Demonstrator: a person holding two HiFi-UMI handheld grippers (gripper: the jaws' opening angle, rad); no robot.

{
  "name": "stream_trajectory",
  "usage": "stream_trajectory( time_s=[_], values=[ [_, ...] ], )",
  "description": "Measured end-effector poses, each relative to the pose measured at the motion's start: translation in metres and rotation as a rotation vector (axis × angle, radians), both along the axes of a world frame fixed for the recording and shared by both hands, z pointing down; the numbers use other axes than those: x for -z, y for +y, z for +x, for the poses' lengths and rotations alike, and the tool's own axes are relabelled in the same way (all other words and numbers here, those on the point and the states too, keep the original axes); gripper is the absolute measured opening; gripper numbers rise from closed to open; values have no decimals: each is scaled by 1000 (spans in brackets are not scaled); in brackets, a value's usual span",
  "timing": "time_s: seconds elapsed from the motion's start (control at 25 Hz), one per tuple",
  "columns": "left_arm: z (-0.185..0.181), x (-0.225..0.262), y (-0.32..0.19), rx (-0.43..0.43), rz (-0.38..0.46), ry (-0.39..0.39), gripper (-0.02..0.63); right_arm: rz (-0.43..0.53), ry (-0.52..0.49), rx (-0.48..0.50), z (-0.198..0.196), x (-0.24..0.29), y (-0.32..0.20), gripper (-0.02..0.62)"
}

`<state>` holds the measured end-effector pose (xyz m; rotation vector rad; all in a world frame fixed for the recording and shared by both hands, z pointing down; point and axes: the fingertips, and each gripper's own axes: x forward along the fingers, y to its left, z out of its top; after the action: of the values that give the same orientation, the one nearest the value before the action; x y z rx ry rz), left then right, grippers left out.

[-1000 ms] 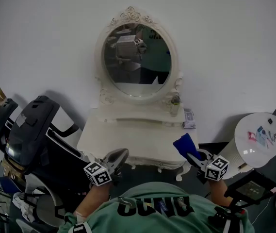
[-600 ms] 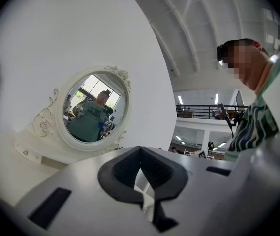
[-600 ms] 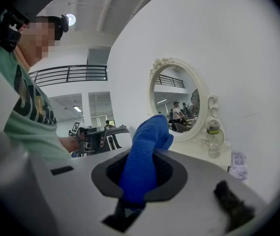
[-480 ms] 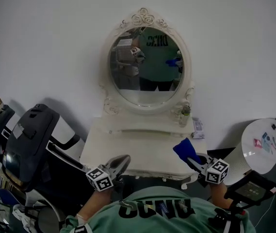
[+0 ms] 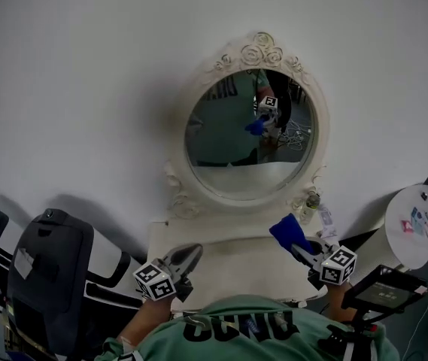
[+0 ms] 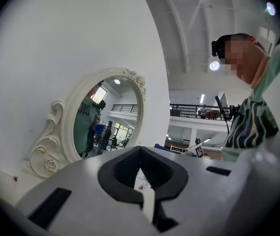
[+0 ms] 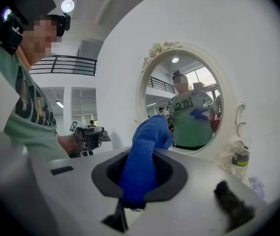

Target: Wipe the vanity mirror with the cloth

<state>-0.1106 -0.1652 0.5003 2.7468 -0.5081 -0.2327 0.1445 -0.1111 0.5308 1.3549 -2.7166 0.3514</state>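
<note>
An oval vanity mirror (image 5: 250, 136) in an ornate white frame stands on a white dressing table (image 5: 229, 264) against the wall; it also shows in the left gripper view (image 6: 105, 117) and the right gripper view (image 7: 191, 107). My right gripper (image 5: 295, 243) is shut on a blue cloth (image 5: 287, 232), which sticks up between its jaws (image 7: 144, 159). It hangs over the table's right front, short of the mirror. Over the table's left front hovers my left gripper (image 5: 186, 256), shut with nothing in it. Both reflect in the glass.
A small bottle (image 5: 311, 200) and a flat packet (image 5: 326, 221) sit on the table's right back corner, under the mirror. A dark chair (image 5: 48, 269) stands at the left. A round white side table (image 5: 424, 224) with small items is at the right.
The head view has tilted up and shifted: the mirror now sits higher and further right in frame. Both grippers keep about the same place, the cloth still held.
</note>
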Motion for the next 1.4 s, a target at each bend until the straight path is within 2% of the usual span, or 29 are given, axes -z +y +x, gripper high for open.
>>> stream_trajectory(
  time_s=[0.24, 0.48, 0.64, 0.72, 0.84, 0.92, 1.08, 1.2, 1.28, 1.4],
  values=[
    [8, -12, -44, -6, -16, 0, 0, -18, 89, 45, -9, -7, -35, 49],
    [53, -19, -64, 95, -12, 9, 0, 25, 182, 153, 38, -3, -74, 49],
    [81, -15, -62, 143, -19, 2, 0, 128, 243, 198, 67, 27, -104, 49],
    [85, -14, -63, 165, -22, -19, 0, 212, 292, 185, 73, 53, -121, 49],
    [78, -6, -69, 208, -6, -20, 0, 404, 437, 135, 65, 110, -151, 49],
    [67, 0, -70, 231, 6, -9, 0, 549, 583, 87, 48, 152, -170, 49],
    [43, 1, -71, 248, 1, 1, 0, 852, 937, -29, 0, 223, -200, 49],
    [28, 1, -72, 253, 6, 12, 0, 1039, 1201, -90, -38, 263, -219, 49],
    [19, 2, -72, 254, 11, 24, 0, 1130, 1323, -127, -61, 287, -231, 49],
    [7, 7, -69, 265, 25, 39, 0, 1227, 1441, -186, -89, 320, -250, 49]
  ],
)
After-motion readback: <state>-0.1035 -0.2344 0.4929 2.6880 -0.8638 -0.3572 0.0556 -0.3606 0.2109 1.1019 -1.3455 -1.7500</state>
